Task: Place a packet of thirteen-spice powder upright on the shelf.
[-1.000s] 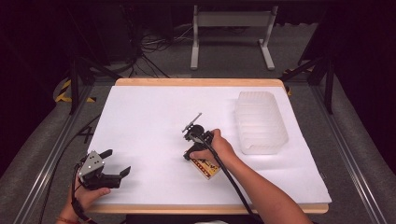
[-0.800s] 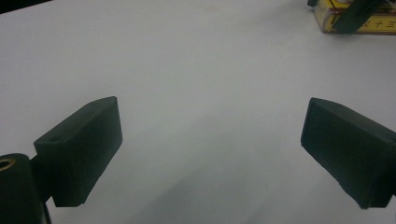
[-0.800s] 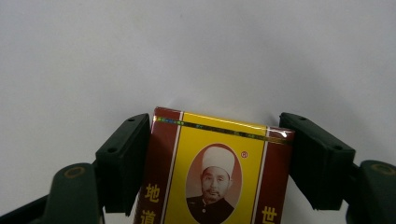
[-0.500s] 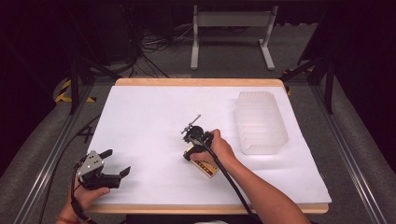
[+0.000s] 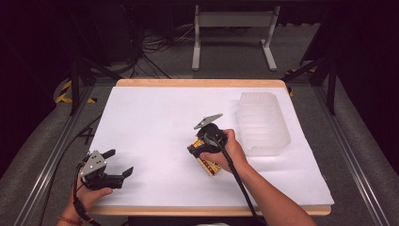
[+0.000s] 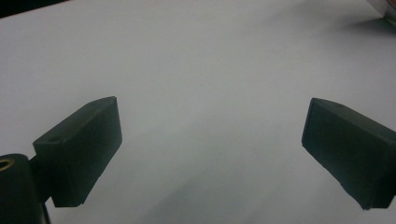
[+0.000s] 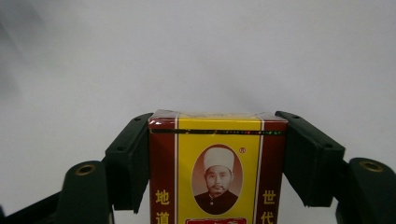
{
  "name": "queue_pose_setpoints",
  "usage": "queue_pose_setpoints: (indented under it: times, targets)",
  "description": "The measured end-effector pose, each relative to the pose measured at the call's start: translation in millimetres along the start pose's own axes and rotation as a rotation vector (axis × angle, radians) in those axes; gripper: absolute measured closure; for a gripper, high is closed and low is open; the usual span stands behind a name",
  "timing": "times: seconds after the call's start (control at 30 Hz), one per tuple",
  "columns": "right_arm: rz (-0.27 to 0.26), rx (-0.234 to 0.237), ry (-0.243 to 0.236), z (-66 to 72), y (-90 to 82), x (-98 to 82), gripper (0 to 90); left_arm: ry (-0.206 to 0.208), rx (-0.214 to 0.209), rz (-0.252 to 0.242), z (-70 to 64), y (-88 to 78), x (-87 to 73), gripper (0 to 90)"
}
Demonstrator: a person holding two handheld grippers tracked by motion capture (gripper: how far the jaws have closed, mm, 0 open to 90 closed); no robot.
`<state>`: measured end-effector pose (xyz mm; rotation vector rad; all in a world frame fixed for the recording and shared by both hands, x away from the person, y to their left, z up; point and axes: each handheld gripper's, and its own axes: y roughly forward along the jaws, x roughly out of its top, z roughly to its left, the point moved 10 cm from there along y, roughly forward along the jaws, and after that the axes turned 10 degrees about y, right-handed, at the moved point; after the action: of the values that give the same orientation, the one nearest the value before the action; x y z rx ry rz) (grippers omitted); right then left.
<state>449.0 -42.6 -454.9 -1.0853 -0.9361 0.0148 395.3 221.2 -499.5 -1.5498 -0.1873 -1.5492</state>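
Observation:
A red and yellow box (image 7: 217, 168) with a printed portrait and yellow characters sits between the two black jaws of my right gripper (image 7: 217, 154), which press on its sides. In the high view that gripper (image 5: 201, 149) is at the middle of the white table sheet, held by a hand, with the box (image 5: 210, 165) angled toward the front edge. My left gripper (image 5: 120, 162) rests near the front left corner, its jaws spread wide over bare sheet. In the left gripper view its fingers (image 6: 84, 154) stand far apart with nothing between them.
A clear ribbed plastic tub (image 5: 262, 122) stands upside-looking at the right of the white sheet (image 5: 155, 117), a short way from the right hand. The wooden table edge (image 5: 197, 83) runs along the back. Cables trail from both grippers toward the front.
The right gripper with the box has shifted slightly and turned a little; the left gripper has stayed in place.

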Motion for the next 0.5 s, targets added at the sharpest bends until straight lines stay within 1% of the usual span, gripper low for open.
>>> queue_pose_setpoints:
  times: [0.1, 0.2, 0.23, 0.3, 0.37, 0.43, 0.5]
  targets:
    - [-0.045, -0.004, 0.005, -2.6, -8.7, 3.1, 32.6, -0.009, -0.006, -0.002, -1.0, 1.2, 0.5, 5.5]
    - [-0.100, -0.021, 0.013, -7.0, -19.5, 9.1, 32.7, -0.006, -0.011, -0.002, -0.5, 2.2, 0.7, 5.5]
    - [-0.117, -0.032, 0.008, -9.6, -23.2, 11.6, 32.7, -0.006, -0.012, -0.002, -0.6, 2.5, 0.8, 5.5]
    - [-0.151, -0.052, 0.012, -15.6, -31.7, 16.9, 32.7, -0.005, -0.011, -0.001, -0.8, 3.1, 0.9, 5.5]
    - [-0.187, -0.061, 0.027, -22.0, -40.9, 22.2, 32.7, -0.004, -0.016, -0.001, -1.3, 3.2, 0.6, 5.5]
    - [-0.222, -0.086, 0.038, -29.9, -50.3, 26.8, 32.7, -0.003, -0.013, -0.002, -0.8, 3.3, 0.6, 5.5]
    - [-0.252, -0.100, 0.042, -37.4, -60.6, 30.9, 32.7, -0.005, -0.014, -0.001, -0.8, 3.0, 0.4, 5.5]
